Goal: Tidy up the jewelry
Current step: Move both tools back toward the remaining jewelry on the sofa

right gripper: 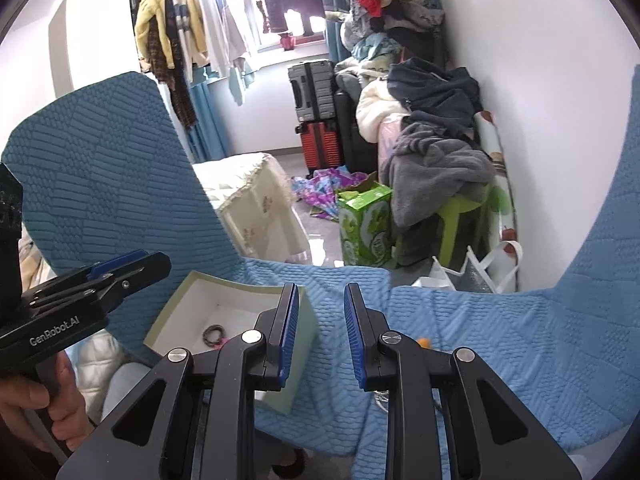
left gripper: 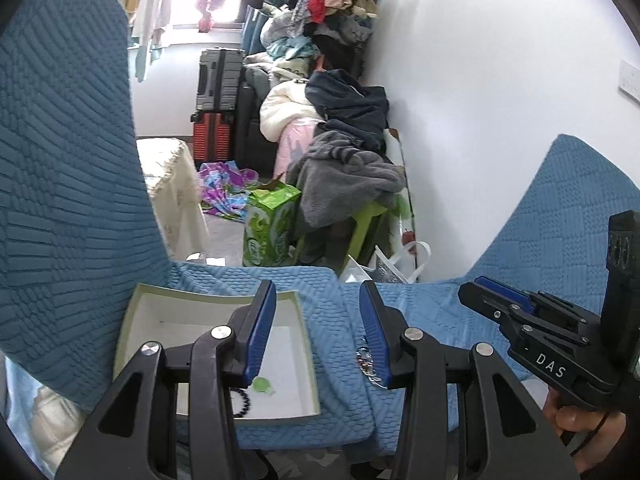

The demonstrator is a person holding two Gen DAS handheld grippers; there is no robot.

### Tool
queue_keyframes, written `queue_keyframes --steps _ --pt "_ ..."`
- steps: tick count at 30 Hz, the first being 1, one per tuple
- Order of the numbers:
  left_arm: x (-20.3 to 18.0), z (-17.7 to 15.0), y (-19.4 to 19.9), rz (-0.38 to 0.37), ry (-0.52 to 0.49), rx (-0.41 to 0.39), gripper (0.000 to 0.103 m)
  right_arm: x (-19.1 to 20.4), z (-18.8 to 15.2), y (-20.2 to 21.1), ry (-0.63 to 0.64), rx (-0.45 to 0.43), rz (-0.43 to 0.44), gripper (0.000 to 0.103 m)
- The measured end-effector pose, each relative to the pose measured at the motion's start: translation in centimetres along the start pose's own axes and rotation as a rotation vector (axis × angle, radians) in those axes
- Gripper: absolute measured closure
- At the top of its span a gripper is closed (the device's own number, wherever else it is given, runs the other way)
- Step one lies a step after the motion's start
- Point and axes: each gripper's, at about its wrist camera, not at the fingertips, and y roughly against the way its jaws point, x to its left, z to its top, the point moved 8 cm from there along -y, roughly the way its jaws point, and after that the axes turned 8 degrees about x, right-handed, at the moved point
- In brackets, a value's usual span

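A shallow pale-green box (left gripper: 136,304) with a white inside lies on the blue quilted cover (left gripper: 336,320). In it lie a dark bead bracelet (left gripper: 242,402) and a small green piece (left gripper: 262,385). A silvery beaded chain (left gripper: 366,360) lies on the cover right of the box, beside my left gripper's right finger. My left gripper (left gripper: 318,300) is open and empty above the box's right edge. In the right wrist view the box (right gripper: 296,376) holds a dark ring bracelet (right gripper: 213,334). My right gripper (right gripper: 321,292) is open and empty, just right of the box. A small orange piece (right gripper: 423,343) peeks out behind its right finger.
The blue cover rises as chair backs at left (left gripper: 60,160) and right (left gripper: 560,208). Beyond the front edge are a green carton (left gripper: 272,224), a clothes-piled green stool (left gripper: 368,220), suitcases (left gripper: 218,80), white bags (left gripper: 400,264) and a white wall.
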Motion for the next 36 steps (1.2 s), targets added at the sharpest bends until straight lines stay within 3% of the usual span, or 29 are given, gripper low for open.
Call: queue_keyframes --steps 5,12,28,36 --pt "-2.7 -1.3 -0.9 -0.061 0.001 -0.013 0.059 -2.5 -1.3 0.3 -0.033 -0.006 -0.021 0.082" --pt "-6.1 -4.2 -3.4 -0.085 -0.044 0.014 0.059 -6.1 -4.1 0.2 -0.097 -0.009 -0.047 0.082" --pt "-9.2 -12.2 -12.6 -0.107 -0.110 0.192 0.059 -12.0 -12.8 -3.1 -0.182 0.073 -0.047 0.082" --pt "-9.0 -14.6 -16.7 -0.139 -0.102 0.265 0.059 -12.8 -14.1 -6.1 -0.104 0.107 -0.033 0.082"
